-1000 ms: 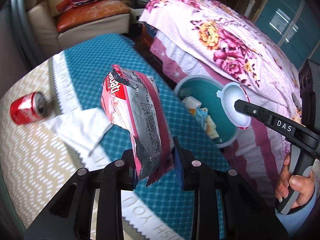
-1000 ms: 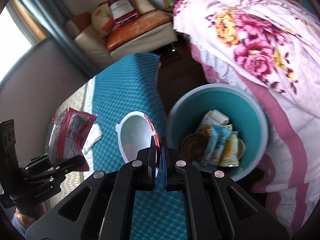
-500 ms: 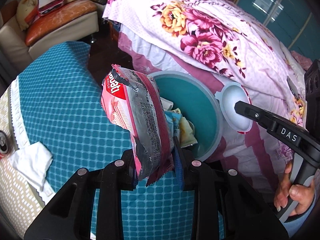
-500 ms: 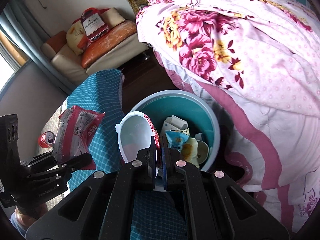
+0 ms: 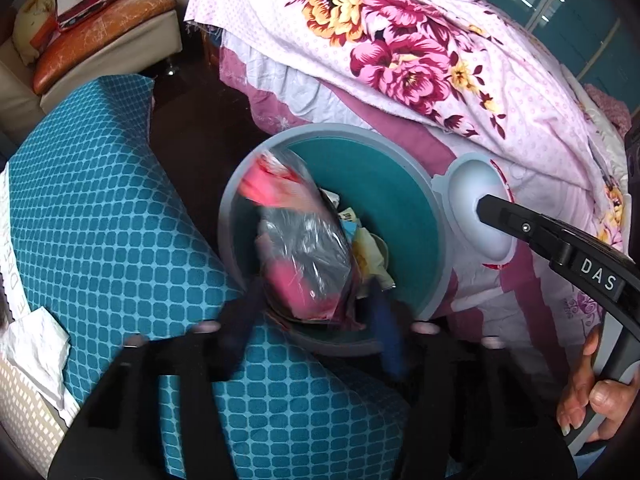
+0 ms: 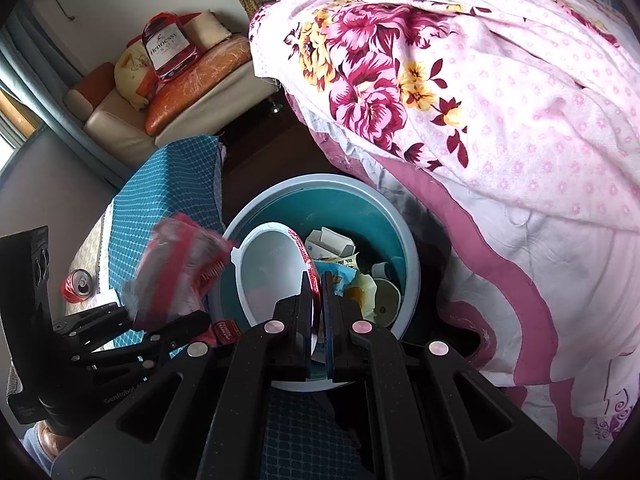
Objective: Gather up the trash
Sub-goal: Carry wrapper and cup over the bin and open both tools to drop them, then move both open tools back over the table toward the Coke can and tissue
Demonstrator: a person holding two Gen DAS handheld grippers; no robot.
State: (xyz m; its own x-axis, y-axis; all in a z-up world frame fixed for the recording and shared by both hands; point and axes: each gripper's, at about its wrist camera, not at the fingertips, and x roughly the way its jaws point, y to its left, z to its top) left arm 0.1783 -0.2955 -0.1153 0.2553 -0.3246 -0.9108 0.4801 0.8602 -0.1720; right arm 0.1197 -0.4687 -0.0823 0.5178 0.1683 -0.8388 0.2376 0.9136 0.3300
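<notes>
A pink and silver snack wrapper (image 5: 304,248) hangs blurred over the open teal bin (image 5: 232,216), between the fingers of my left gripper (image 5: 316,304). Its jaws are opening and the pads stand apart from the wrapper. In the right wrist view the wrapper (image 6: 176,272) sits above the left gripper (image 6: 160,316) at the bin's left rim. My right gripper (image 6: 316,304) is shut on the rim of a white bowl (image 6: 272,268), held tilted over the bin (image 6: 412,264). The bin holds several cartons and packets. From the left wrist view the bowl (image 5: 476,212) shows at the bin's right edge.
A bed with a floral quilt (image 5: 440,60) borders the bin on the right. A teal checked mat (image 5: 100,220) lies to the left, with a crumpled white tissue (image 5: 36,344) on it. A red can (image 6: 78,286) lies further left. A sofa (image 6: 168,108) stands behind.
Both grippers have travelled from over the mat to the bin. The left jaws have spread, and the wrapper has come loose and sunk toward the bin. The bowl stays gripped.
</notes>
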